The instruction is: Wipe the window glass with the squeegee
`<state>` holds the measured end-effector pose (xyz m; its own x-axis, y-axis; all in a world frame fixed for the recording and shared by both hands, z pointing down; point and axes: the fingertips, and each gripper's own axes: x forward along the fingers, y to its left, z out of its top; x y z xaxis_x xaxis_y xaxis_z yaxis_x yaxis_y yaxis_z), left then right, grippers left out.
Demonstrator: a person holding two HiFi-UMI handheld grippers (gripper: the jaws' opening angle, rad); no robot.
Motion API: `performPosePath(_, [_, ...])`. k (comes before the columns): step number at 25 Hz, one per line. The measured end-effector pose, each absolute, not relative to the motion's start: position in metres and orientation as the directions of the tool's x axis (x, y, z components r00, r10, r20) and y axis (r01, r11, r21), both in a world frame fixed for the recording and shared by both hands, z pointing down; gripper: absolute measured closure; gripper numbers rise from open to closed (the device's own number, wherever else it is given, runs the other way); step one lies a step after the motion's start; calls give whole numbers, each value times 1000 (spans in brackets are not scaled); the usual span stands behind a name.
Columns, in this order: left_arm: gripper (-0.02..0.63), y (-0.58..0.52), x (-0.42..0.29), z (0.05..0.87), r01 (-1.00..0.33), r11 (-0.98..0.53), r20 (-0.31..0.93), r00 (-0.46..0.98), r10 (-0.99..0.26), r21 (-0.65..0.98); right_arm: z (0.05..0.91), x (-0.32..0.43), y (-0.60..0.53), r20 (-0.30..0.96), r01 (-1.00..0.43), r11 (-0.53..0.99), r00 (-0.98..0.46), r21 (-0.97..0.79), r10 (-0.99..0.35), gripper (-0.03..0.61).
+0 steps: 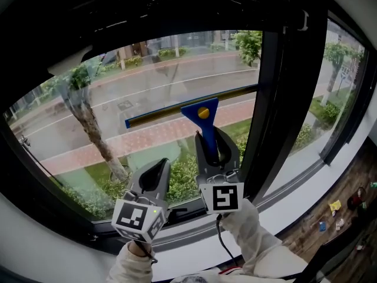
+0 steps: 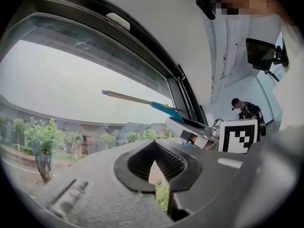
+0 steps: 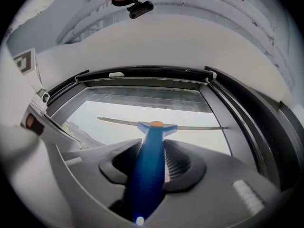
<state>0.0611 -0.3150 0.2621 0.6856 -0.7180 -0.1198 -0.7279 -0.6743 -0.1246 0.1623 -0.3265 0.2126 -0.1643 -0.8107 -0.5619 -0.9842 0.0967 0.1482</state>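
The squeegee [image 1: 202, 118] has a blue handle with a yellow button and a long blade lying across the window glass [image 1: 118, 99] at mid height. My right gripper [image 1: 217, 151] is shut on the handle from below; in the right gripper view the blue handle [image 3: 148, 165] runs between the jaws up to the blade. My left gripper [image 1: 155, 174] hangs lower left of it near the bottom of the pane, shut with nothing in it. The left gripper view shows its jaws [image 2: 154, 169] closed, with the squeegee [image 2: 164, 108] up and to the right.
A thick black frame post [image 1: 272, 99] stands just right of the squeegee, and a second pane [image 1: 330, 93] lies beyond it. The white sill [image 1: 194, 243] runs below the grippers. Small items lie on the wood floor [image 1: 336, 208] at lower right. A person [image 2: 245, 110] stands far behind.
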Motion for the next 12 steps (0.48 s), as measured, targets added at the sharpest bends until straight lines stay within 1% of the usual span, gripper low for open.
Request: performPosePath(12, [615, -317, 66, 298, -716, -691, -68, 698, -713, -103, 242, 161, -326, -540, -985, 95, -161, 147, -827, 431])
